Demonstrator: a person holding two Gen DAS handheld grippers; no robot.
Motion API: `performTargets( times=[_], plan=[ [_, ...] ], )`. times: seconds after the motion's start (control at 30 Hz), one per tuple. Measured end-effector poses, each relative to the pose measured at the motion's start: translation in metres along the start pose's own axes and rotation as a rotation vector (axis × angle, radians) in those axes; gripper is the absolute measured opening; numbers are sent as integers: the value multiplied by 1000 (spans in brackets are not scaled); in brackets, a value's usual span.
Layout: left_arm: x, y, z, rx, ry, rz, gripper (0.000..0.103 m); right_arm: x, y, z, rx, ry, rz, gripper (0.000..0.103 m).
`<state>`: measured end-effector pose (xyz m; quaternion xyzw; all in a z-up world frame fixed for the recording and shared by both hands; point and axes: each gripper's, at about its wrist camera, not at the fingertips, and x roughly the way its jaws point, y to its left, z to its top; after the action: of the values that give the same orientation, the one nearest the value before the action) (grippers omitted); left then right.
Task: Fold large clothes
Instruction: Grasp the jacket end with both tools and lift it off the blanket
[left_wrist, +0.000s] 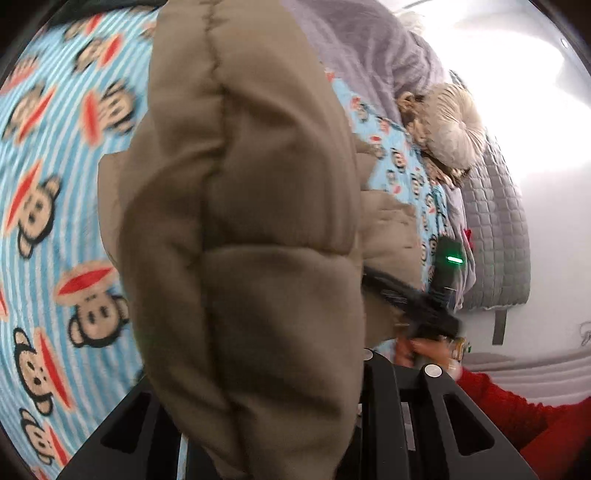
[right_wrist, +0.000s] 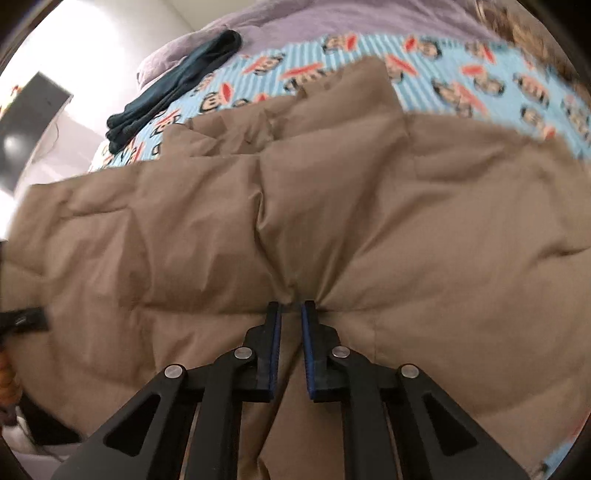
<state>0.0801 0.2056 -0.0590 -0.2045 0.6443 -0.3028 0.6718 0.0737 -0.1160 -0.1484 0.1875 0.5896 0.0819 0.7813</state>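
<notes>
A brown padded jacket (right_wrist: 332, 206) lies spread on a bed sheet printed with monkeys (right_wrist: 461, 74). In the right wrist view my right gripper (right_wrist: 291, 308) is shut on a pinched fold of the jacket at its near edge. Its blue pads (right_wrist: 305, 350) stand close together with fabric between them. In the left wrist view a bulky part of the jacket (left_wrist: 240, 221) hangs lifted above the sheet (left_wrist: 55, 184). It hides the fingertips of my left gripper (left_wrist: 280, 332), which is closed on it. A hand in a red sleeve (left_wrist: 517, 410) shows at the right.
A dark teal folded garment (right_wrist: 177, 85) lies at the sheet's far left. A purple blanket (right_wrist: 332, 22) runs along the far side. A round beige cushion (left_wrist: 454, 125) and a grey quilted cover (left_wrist: 495, 229) lie at the bed's right, by a white wall.
</notes>
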Motion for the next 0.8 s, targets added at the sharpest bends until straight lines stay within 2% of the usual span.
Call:
performTargets(
  times=[0.13, 0.37, 0.5, 0.57, 0.67, 0.7, 0.73, 0.77, 0.8],
  plan=[
    [10, -65, 11, 52, 15, 25, 27, 16, -20, 2, 65, 31, 90, 7],
    [65, -154, 28, 143, 91, 99, 27, 36, -45, 1, 155, 63, 231, 0],
    [91, -181, 36, 163, 110, 140, 28, 42, -57, 0, 206, 75, 307, 0],
    [98, -187, 38, 180, 115, 155, 33, 42, -62, 1, 224, 90, 336, 0],
    [104, -195, 40, 204, 127, 188, 33, 33, -72, 4, 259, 123, 351, 0],
    [110, -202, 41, 212, 134, 198, 35, 24, -79, 5, 286, 122, 363, 3],
    [115, -207, 39, 218, 142, 198, 47, 17, -83, 5, 300, 115, 369, 4],
    [118, -212, 36, 216, 145, 182, 54, 4, -92, 4, 316, 100, 371, 5],
    [123, -214, 42, 216, 145, 173, 65, -10, -101, 1, 326, 88, 362, 14]
  ],
)
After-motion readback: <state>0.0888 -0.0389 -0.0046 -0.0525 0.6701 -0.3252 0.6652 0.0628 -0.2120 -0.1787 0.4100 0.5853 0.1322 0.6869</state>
